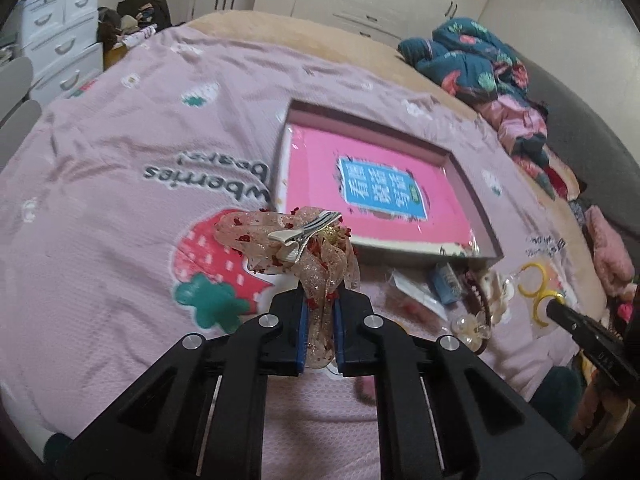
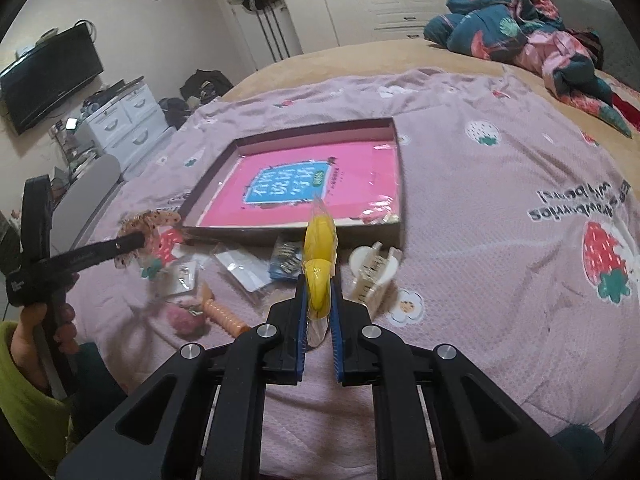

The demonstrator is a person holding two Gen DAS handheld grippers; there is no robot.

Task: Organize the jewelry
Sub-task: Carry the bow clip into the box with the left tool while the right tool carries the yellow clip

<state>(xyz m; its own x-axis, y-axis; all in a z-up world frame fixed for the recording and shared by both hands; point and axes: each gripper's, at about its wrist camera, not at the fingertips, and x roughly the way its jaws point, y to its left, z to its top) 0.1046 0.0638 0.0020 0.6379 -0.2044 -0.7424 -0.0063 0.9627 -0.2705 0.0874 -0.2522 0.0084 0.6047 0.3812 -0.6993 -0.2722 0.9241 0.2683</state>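
Note:
My left gripper (image 1: 319,312) is shut on a gauzy beige ribbon hair bow (image 1: 296,244) with red specks and a silver clip, held above the pink bedspread. My right gripper (image 2: 319,312) is shut on a clear packet of yellow hoops (image 2: 319,248); the same packet (image 1: 538,288) shows in the left wrist view. A shallow open box (image 1: 476,204) with a pink sheet inside lies ahead; it also shows in the right wrist view (image 2: 400,216). Loose accessories lie in front of it: a cream claw clip (image 2: 374,274), a blue packet (image 2: 285,260), a pearl headband (image 1: 480,308).
A peach comb-like piece (image 2: 224,316) and a pink pom-pom (image 2: 185,318) lie near the left gripper (image 2: 132,242). A crumpled blue floral quilt (image 1: 468,60) sits at the bed's far right. White drawers (image 1: 60,40) stand beyond the left edge.

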